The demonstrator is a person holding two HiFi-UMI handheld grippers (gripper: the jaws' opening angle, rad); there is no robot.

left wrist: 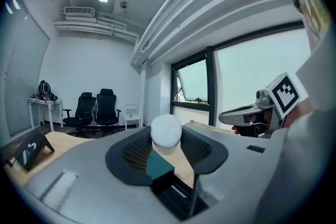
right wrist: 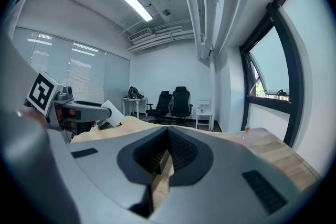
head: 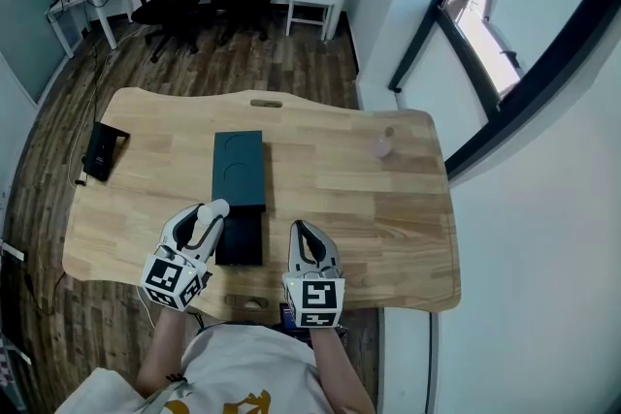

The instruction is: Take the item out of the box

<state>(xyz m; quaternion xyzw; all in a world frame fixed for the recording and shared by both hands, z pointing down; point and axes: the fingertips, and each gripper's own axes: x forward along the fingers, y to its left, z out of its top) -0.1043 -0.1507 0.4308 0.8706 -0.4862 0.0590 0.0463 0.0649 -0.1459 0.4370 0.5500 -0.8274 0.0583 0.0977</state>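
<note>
Left gripper was clamped on the white round item, jaws spread fairly wide by it, a pad on each side. The item was up off the wood, just over the left edge of the box, about where its teal part met the black tray. Right gripper had its jaws nearly together with nothing in them, just right of the box. To do it well you needed a steady squeeze, since the item looked smooth and rounded, so likely to slip. Lift straight up clear of the box, then set it on bare table. The right gripper could have pinned the box if it dragged.
</note>
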